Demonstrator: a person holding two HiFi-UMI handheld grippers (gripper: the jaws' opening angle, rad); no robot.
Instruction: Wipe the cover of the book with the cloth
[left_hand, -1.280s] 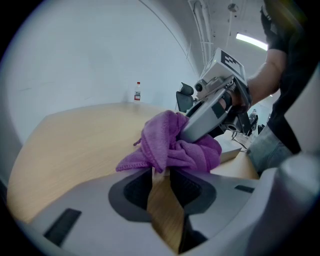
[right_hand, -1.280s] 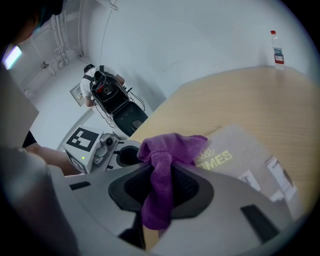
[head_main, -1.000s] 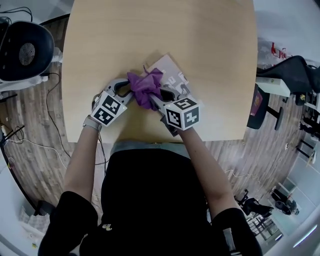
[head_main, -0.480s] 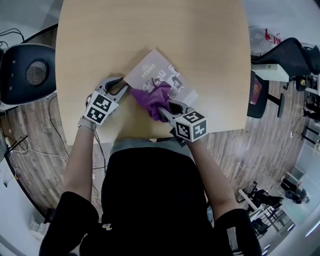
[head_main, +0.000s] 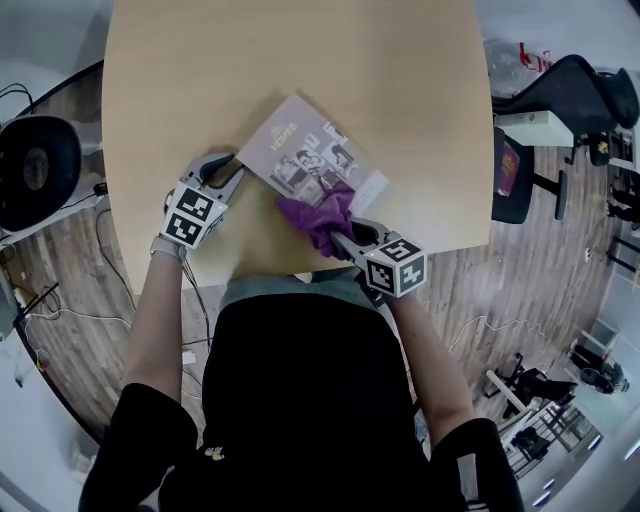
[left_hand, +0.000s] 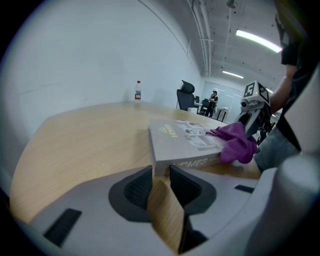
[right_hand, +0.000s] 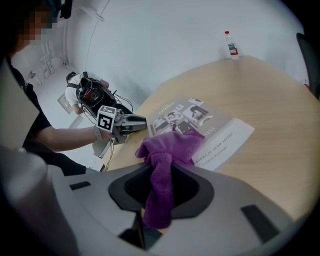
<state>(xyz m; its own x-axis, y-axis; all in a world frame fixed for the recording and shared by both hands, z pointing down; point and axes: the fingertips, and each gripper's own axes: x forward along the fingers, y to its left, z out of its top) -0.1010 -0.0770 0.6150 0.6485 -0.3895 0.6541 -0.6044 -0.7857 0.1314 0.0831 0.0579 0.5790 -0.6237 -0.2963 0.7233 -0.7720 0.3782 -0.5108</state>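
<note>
Your right gripper (head_main: 345, 232) is clenched on the cloth (head_main: 320, 215). A fold is nipped between its fingers (right_hand: 187, 187), a tail hangs below them, and the loose bunch sits just ahead of the fingertips. That bunch rests on the corner of the book (head_main: 300, 150) nearest those fingers, so most of the cover lies beyond the cloth. Your left gripper (head_main: 235, 172) has its fingers (left_hand: 137, 187) apart with bare worktop (head_main: 300, 60) showing between them. One corner of the book is set at the mouth of those fingertips, and it looks braced rather than pinched. That is the weak point, because a hard stroke pulling away from the left fingers could slide the book off its brace. A sideways stroke could swing it round that one corner, so the book would move with the cloth and not get wiped. The cloth is already near the cover's edge, so the next pass may run off onto the worktop, or snag the edge and lift the cover on the way back. The grip on the cloth is narrow, and heavy drag could pull the fold out of the right fingers. If you dip too low, the hard fingertips rather than the cloth would meet the cover and could scuff it.
</note>
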